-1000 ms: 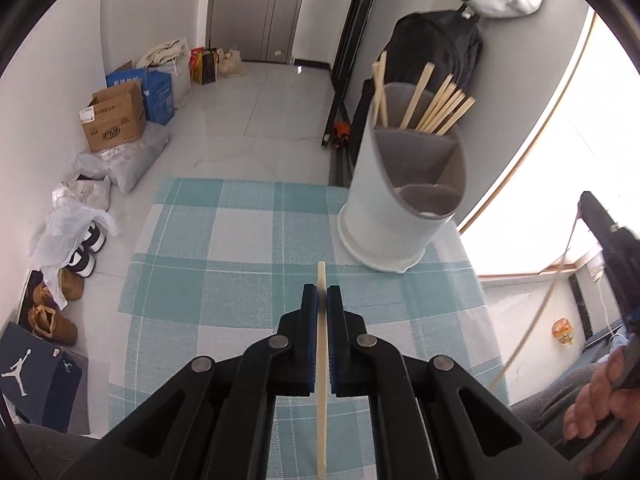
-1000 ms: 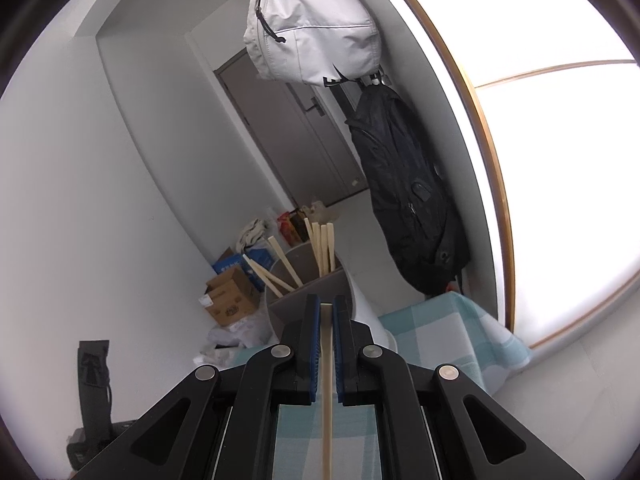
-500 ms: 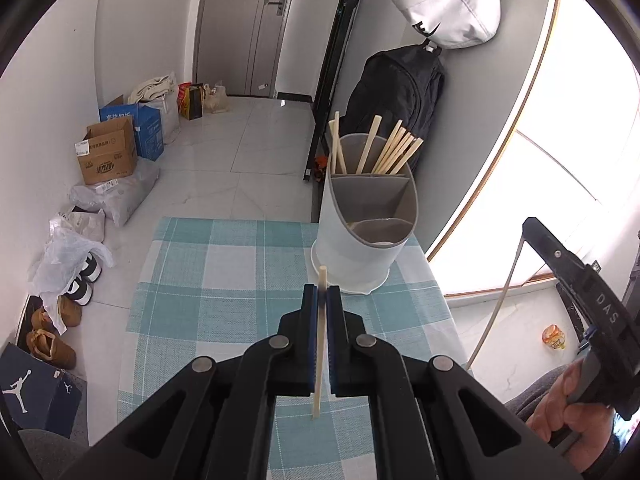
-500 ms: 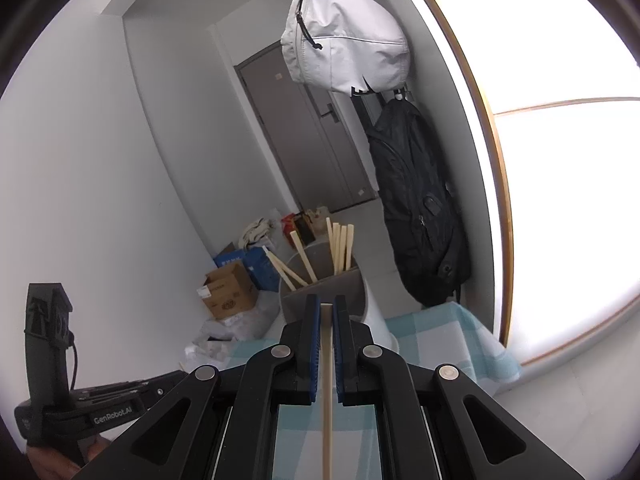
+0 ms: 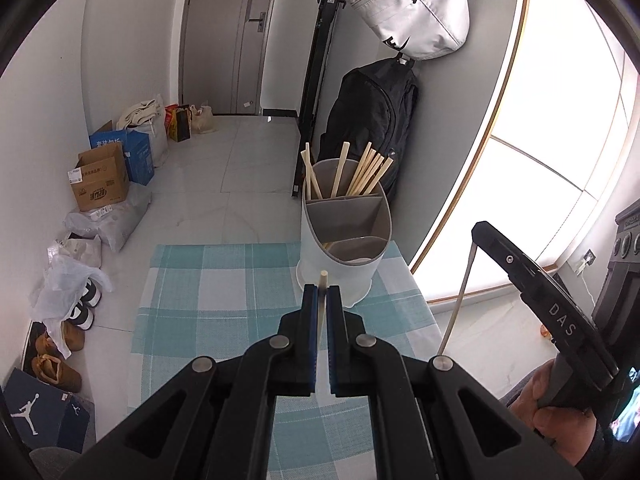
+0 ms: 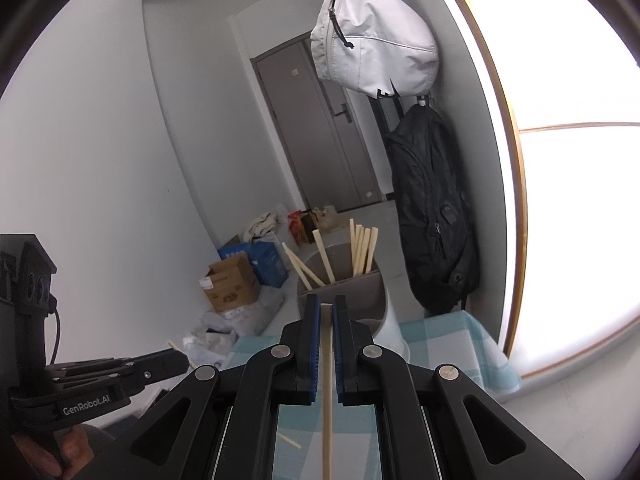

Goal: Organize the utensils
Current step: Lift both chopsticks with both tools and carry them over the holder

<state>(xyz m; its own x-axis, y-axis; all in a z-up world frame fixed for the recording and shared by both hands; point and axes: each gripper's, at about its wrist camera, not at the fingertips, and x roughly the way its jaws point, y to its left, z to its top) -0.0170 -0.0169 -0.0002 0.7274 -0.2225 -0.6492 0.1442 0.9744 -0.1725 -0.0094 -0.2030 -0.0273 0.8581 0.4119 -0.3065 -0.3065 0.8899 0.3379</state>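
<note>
My left gripper (image 5: 321,289) is shut on a wooden chopstick (image 5: 321,304) and holds it above the checked tablecloth (image 5: 224,280), just short of the white utensil holder (image 5: 344,240). Several chopsticks (image 5: 362,172) stand in the holder's back compartment. My right gripper (image 6: 327,305) is shut on another chopstick (image 6: 327,380), raised and pointing at the holder (image 6: 380,304). The right gripper also shows in the left wrist view (image 5: 536,280) at the right, with its chopstick (image 5: 458,300) hanging down. The left gripper shows in the right wrist view (image 6: 176,360) at the lower left.
A black backpack (image 5: 372,120) and a grey bag (image 5: 416,8) hang on the wall behind the holder. Boxes (image 5: 102,178), bags and shoes (image 5: 60,340) line the floor at the left. A bright window (image 5: 560,160) is at the right. A loose chopstick (image 6: 290,441) lies on the cloth.
Both grippers have pulled back and up from the holder, each still holding its chopstick. The holder now looks smaller and farther away in the left wrist view.
</note>
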